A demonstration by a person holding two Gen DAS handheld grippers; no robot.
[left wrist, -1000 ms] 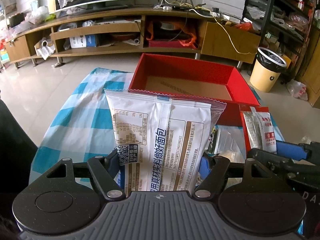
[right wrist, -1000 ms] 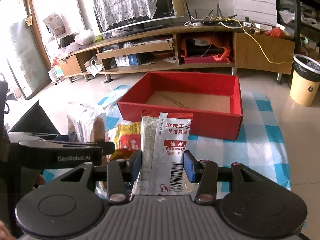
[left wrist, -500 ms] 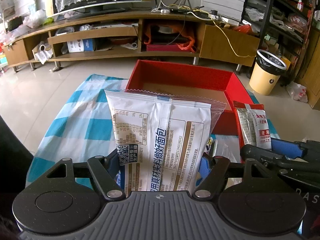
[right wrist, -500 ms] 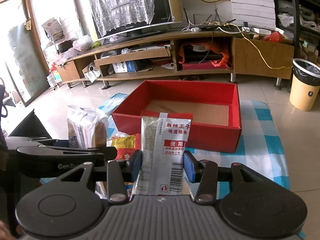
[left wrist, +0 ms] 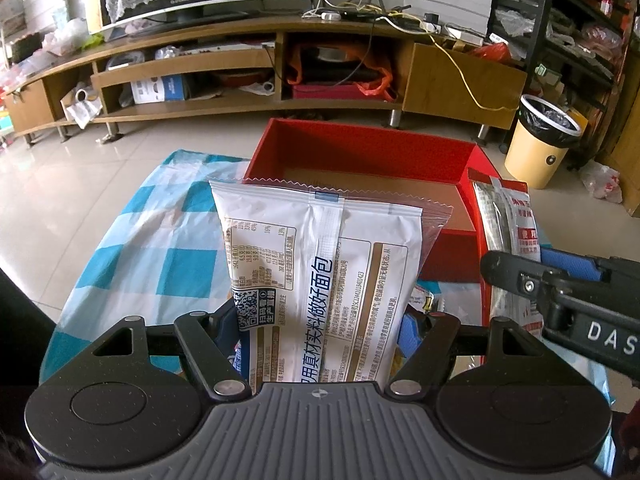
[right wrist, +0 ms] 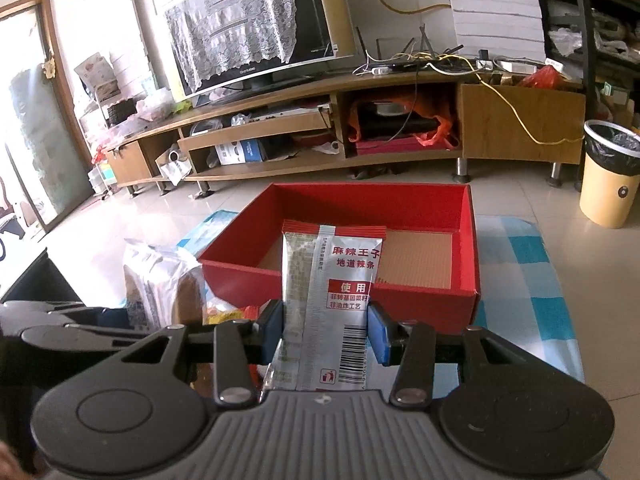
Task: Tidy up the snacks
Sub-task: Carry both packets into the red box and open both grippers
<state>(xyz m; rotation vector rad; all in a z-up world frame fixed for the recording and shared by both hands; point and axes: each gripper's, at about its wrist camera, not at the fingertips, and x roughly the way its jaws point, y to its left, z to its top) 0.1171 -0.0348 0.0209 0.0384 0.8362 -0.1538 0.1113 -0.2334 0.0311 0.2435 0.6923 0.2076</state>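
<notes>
My left gripper (left wrist: 320, 320) is shut on a large white bread packet (left wrist: 320, 264) that stands upright between its blue pads. Behind the packet lies an open red box (left wrist: 360, 148) with a bare cardboard floor. My right gripper (right wrist: 326, 330) is shut on a narrow silver and red spicy-strip packet (right wrist: 332, 292), held upright in front of the same red box (right wrist: 468, 240). In the left wrist view the right gripper (left wrist: 560, 276) and its packet (left wrist: 508, 220) show at the right edge. The bread packet (right wrist: 160, 280) shows at the left of the right wrist view.
The box rests on a blue and white checked cloth (left wrist: 160, 248) over a tiled floor. More snack packets (right wrist: 224, 314) lie on the cloth near the box. A long wooden TV cabinet (right wrist: 320, 128) stands behind, and a yellow waste bin (right wrist: 608, 176) at the far right.
Both grippers have moved toward the red box with their packets still gripped. The box now looks larger and nearer in both views.
</notes>
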